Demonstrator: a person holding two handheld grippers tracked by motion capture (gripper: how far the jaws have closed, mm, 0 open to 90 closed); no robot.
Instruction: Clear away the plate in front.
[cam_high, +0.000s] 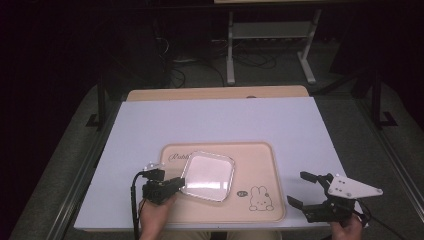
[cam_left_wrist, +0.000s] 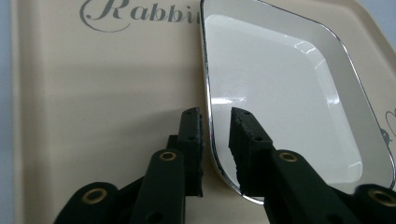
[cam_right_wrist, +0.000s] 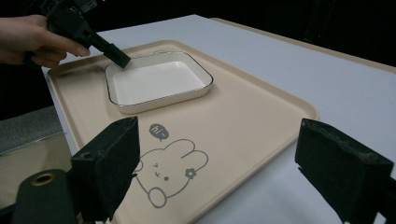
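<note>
Left tongs (cam_left_wrist: 215, 122) sit over the dish's rim, one jaw on each side, with small gaps showing. Right tongs (cam_high: 304, 189) gape wide above the white counter (cam_high: 220, 120). On the tan tray (cam_high: 255, 165) lies the squarish white dish (cam_high: 208, 176), corner toward the rabbit drawing (cam_high: 260, 198).

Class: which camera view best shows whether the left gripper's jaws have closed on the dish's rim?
The left gripper view: the left gripper straddles the white dish rim, jaws apart with gaps visible. The high view shows gripper meeting dish without such detail; the right gripper view shows it far off.
</note>
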